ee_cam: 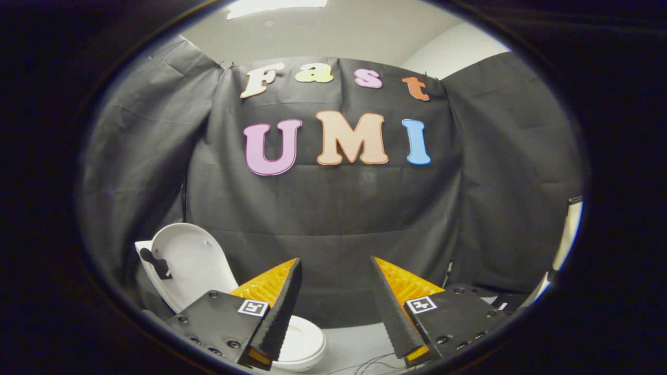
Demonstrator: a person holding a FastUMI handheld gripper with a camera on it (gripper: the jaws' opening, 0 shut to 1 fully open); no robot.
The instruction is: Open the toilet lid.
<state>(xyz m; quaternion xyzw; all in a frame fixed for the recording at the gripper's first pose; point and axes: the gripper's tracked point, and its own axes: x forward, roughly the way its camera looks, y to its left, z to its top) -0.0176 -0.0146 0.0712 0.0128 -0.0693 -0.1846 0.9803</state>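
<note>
A small white toilet stands low to the left of my fingers, partly hidden behind the left one. Its lid [187, 263] is raised upright, leaning back, with a black handle piece [155, 263] on its left edge. The white seat and bowl rim [305, 344] show just right of the left finger's tip. My gripper [336, 268] is open, held above and to the right of the toilet. Nothing is between its orange and black fingers [281, 307], and they touch nothing.
Black cloth walls close the booth behind and on both sides. The floor [354, 341] below the fingers is pale grey, with thin dark cables [375, 362] lying on it. A white upright object [565, 242] stands at the far right.
</note>
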